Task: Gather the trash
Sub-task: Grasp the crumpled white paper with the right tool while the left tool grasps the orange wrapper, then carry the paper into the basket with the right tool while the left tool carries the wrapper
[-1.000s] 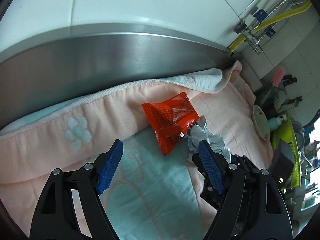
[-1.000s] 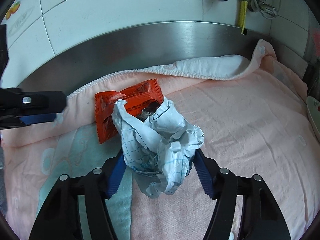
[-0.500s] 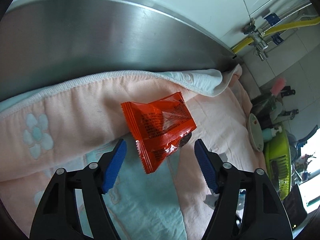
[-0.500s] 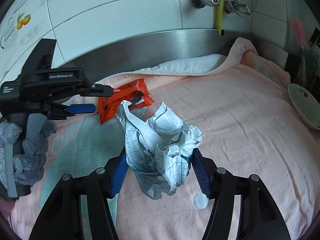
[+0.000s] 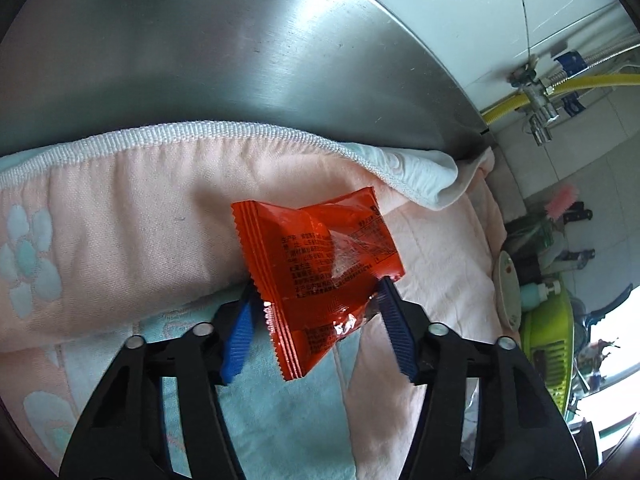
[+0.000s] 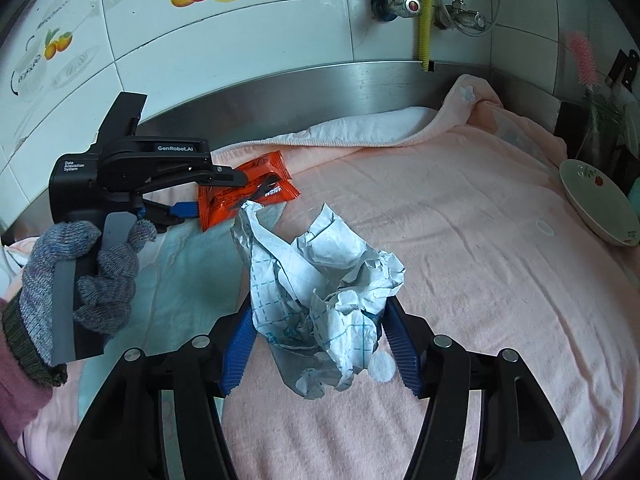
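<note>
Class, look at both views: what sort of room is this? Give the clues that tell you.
Most likely a home kitchen counter: a tiled wall with fruit pictures, a steel backsplash, water valves with a yellow hose, and a dish beside a green rack.

My left camera looks close over the pink towel [image 5: 120, 216] toward the steel backsplash [image 5: 240, 48]; my right sits farther back, sharing the orange wrapper [image 6: 248, 192].

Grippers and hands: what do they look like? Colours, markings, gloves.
Both grippers, left and right, have black open-frame fingers with silver screws and ribbed blue pads. The left unit's black body is printed GenRobot.AI in white, with a grey handle. The left hand wears a grey-blue knit glove, dark green cuff and pinkish-maroon sleeve.
</note>
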`<state>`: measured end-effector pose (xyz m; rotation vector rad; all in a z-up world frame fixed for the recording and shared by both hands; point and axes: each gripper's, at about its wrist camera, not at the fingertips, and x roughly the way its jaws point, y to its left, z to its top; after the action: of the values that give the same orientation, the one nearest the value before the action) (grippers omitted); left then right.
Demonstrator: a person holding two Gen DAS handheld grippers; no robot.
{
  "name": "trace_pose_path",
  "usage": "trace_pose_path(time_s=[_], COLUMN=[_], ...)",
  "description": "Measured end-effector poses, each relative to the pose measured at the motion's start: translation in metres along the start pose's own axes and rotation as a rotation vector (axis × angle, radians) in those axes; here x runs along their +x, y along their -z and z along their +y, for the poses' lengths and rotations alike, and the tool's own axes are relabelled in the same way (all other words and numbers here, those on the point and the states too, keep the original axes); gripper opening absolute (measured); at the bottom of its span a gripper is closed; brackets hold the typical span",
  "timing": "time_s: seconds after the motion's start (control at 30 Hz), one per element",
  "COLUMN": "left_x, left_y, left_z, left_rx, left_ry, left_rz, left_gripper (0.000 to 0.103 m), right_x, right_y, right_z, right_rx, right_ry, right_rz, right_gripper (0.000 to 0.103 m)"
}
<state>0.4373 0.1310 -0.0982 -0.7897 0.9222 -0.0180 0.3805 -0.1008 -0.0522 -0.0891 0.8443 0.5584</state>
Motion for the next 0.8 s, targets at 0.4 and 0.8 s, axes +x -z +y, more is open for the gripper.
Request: trace_pose_path(time_s=[0.4, 0.8], left_x=[-0.021, -0.099], left_y=[0.012, 0.076], left_z=[-0.011, -0.045], left_rx=[0.056, 0.173], left_ry=[0.058, 0.152], left_rz=[-0.012, 0.011], left_gripper=[0.023, 0.023], right_x=[-0.026, -0.111], right_y=[0.013, 0.064], right_z=[-0.004, 0.005], right_rx=[0.044, 0.038], right_ry=[-0.001, 0.066], right_rz=[-0.029, -0.080], right_gripper=[0.059, 0.059])
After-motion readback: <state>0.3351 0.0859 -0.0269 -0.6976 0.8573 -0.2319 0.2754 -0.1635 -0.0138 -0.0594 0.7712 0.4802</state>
